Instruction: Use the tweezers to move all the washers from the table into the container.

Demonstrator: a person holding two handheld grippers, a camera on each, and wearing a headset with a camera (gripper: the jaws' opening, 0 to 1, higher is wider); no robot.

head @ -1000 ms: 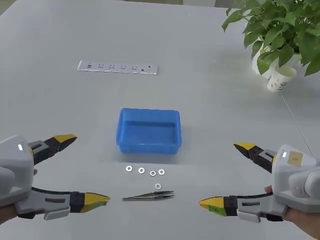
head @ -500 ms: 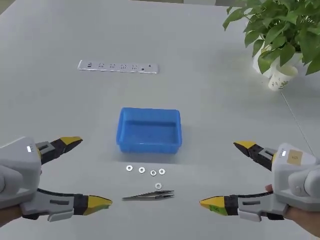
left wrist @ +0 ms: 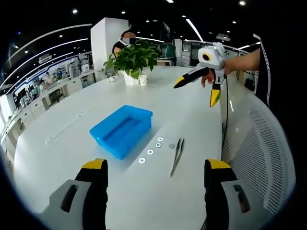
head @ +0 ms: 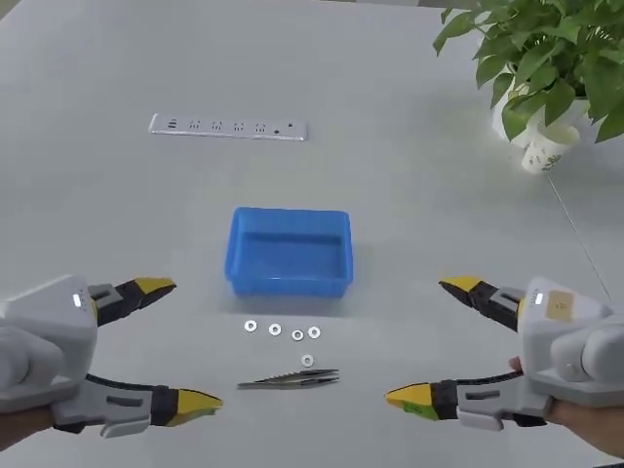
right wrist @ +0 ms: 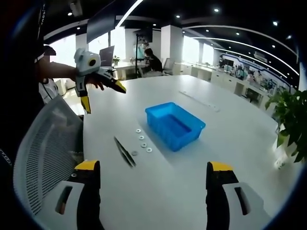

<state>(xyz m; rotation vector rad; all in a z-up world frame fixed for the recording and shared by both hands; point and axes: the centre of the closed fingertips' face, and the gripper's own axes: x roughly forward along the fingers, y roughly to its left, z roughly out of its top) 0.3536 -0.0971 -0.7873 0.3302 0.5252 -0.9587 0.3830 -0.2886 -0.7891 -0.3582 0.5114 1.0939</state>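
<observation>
Left gripper [head: 187, 343] has its yellow-tipped jaws spread wide and nothing between them; it hovers above the white table [head: 439, 214] on the near-left side. Right gripper [head: 422, 341] is the same: jaws wide apart, empty, above the near-right side. Neither touches anything on the table.

Thin silver metal tweezers [head: 289, 379] lie flat toward the table's near edge, between the two grippers, roughly parallel to that edge and untouched. Five small silver ring washers [head: 297, 335] are on the table just beyond the tweezers. Four sit in a loose row, and one [head: 308, 362] is nearer, just beside the tweezers without clearly touching them. The blue rectangular plastic container [head: 289, 285] sits around mid-table, just past the row of washers, with its long side facing the near edge. No washers can be seen inside it.

A white power strip [head: 227, 128] lies flat toward the far-left part of the table. A leafy green potted plant [head: 546, 58] stands toward the far-right corner with a white paper cup [head: 546, 151] right beside the pot. The left gripper view shows a white mesh chair back [left wrist: 254, 139] off the table's near edge.
</observation>
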